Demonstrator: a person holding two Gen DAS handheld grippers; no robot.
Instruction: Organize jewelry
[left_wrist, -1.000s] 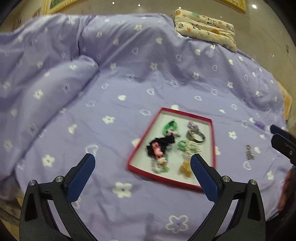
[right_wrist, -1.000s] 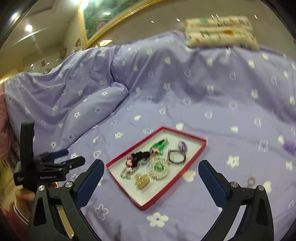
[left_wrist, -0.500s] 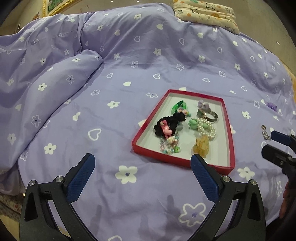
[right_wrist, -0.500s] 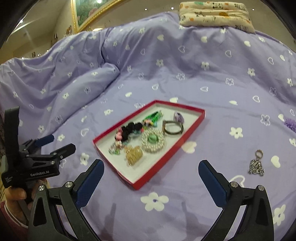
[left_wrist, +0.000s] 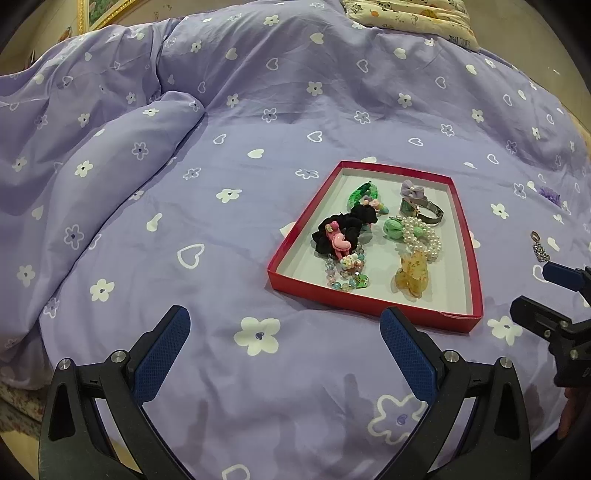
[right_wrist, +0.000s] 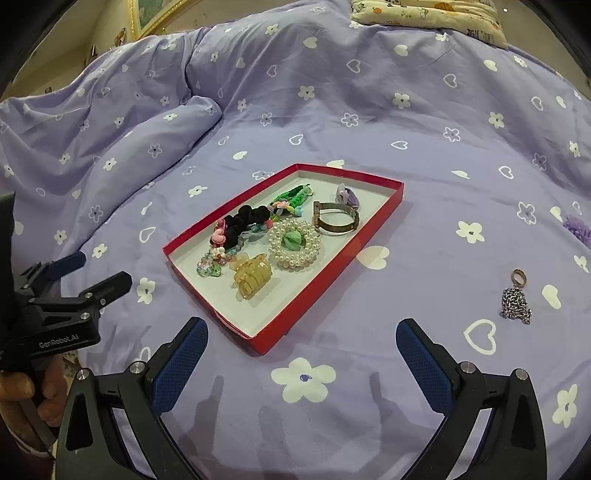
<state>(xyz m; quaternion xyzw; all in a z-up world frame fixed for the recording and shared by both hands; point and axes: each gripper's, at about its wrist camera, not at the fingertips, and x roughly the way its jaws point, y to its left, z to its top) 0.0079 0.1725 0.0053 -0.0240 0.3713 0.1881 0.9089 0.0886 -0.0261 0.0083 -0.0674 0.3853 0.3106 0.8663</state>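
Note:
A red tray (left_wrist: 373, 304) (right_wrist: 314, 291) lies on a purple bedspread and holds a black scrunchie (left_wrist: 341, 227), a pearl bracelet (right_wrist: 293, 243), an amber hair claw (right_wrist: 251, 277), a watch (right_wrist: 336, 219), green and beaded pieces. Outside the tray, to its right, lie a silver chain with a ring (right_wrist: 515, 297) (left_wrist: 539, 249) and a small purple piece (right_wrist: 576, 227). My left gripper (left_wrist: 284, 332) is open, just short of the tray's near edge. My right gripper (right_wrist: 301, 343) is open over the tray's near corner, with the chain to its upper right.
The bedspread (left_wrist: 258, 110) bunches into a thick fold at the left (left_wrist: 110, 155). A patterned pillow (right_wrist: 428, 11) lies at the far edge. A hand (right_wrist: 22, 395) holds the left gripper's handle at the bed's near left edge.
Both grippers have dropped lower and moved closer to the tray and bed. The tray and chain now look larger. Both stay open and hold nothing.

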